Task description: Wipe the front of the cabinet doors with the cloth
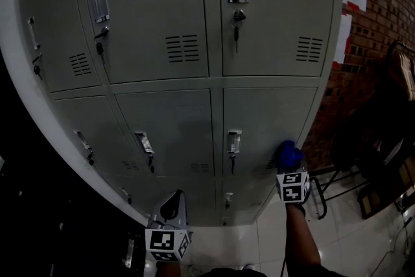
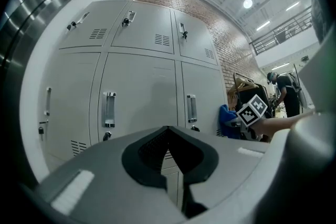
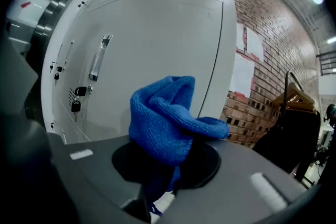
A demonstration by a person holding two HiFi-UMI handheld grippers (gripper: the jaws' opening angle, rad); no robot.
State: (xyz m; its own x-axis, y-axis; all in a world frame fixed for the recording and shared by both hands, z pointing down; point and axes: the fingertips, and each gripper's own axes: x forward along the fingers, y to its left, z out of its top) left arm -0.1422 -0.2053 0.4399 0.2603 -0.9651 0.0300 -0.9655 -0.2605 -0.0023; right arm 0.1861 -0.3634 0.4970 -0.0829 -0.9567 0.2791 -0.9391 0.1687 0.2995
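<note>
While the right tool (image 1: 289,169) is clamping a crumpled blue knitted cloth (image 1: 287,154) between its jaws, the cloth is sitting in front of the lower right corner of the middle-row right door (image 1: 266,117) of the grey metal locker cabinet (image 1: 155,3), close to the cabinet's right edge. Whether the fabric is actually pressing on the door, neither view is showing clearly. In the right gripper view the cloth (image 3: 164,122) is bunching up out of the tool (image 3: 157,189) and flopping over to the right, with the pale door (image 3: 157,44) filling the space behind it and its upright metal handle (image 3: 98,57) lying off to the left.

The left tool (image 1: 172,207) is hanging lower, near the bottom row of doors and well apart from the cloth. In its own view the jaws of this tool (image 2: 177,173) are lying together with nothing between them.

A red brick wall (image 1: 382,3) is standing just right of the cabinet, and a glossy white tiled floor (image 1: 350,243) is spreading out below.
</note>
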